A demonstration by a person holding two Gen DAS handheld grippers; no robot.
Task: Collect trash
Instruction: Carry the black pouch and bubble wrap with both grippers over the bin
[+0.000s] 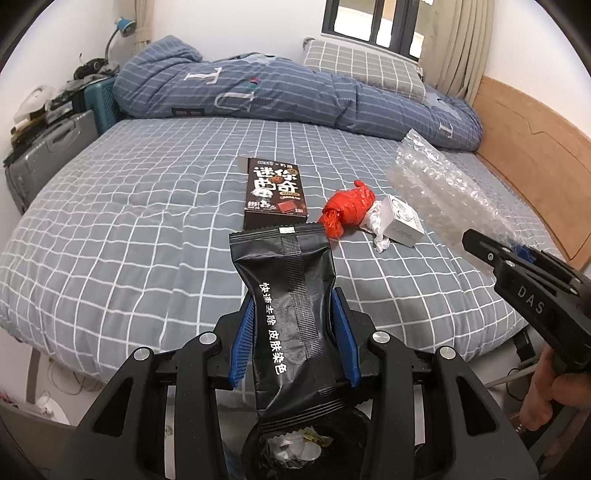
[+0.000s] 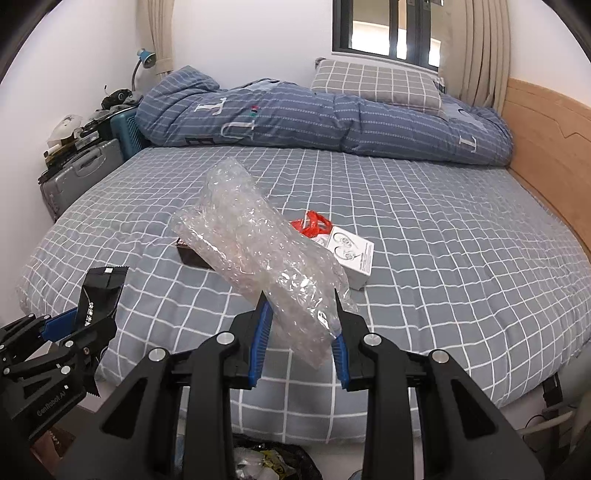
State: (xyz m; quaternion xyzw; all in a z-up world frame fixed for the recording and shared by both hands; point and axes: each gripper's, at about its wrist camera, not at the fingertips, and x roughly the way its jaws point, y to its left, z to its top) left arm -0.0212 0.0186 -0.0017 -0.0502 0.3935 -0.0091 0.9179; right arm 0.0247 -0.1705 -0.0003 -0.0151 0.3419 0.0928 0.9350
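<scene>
- Both grippers are carrying trash above the bin point(image 1: 303, 443): left gripper point(image 1: 297, 332) is pinching the black packet point(image 1: 291, 314), right gripper point(image 2: 299, 332) is clamping the bubble wrap point(image 2: 258, 243), likely for dropping.
- Farther off, the dark box point(image 1: 275, 192), red bag point(image 1: 349, 210) and white box point(image 1: 402, 219) are lying on the bed point(image 1: 129, 221), awaiting collection.

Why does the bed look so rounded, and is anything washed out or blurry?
Left wrist view: the fisheye lens bows the bed, corners go dark, the window is overexposed. Right wrist view: same bulge, glare on the bubble wrap, otherwise sharp.
</scene>
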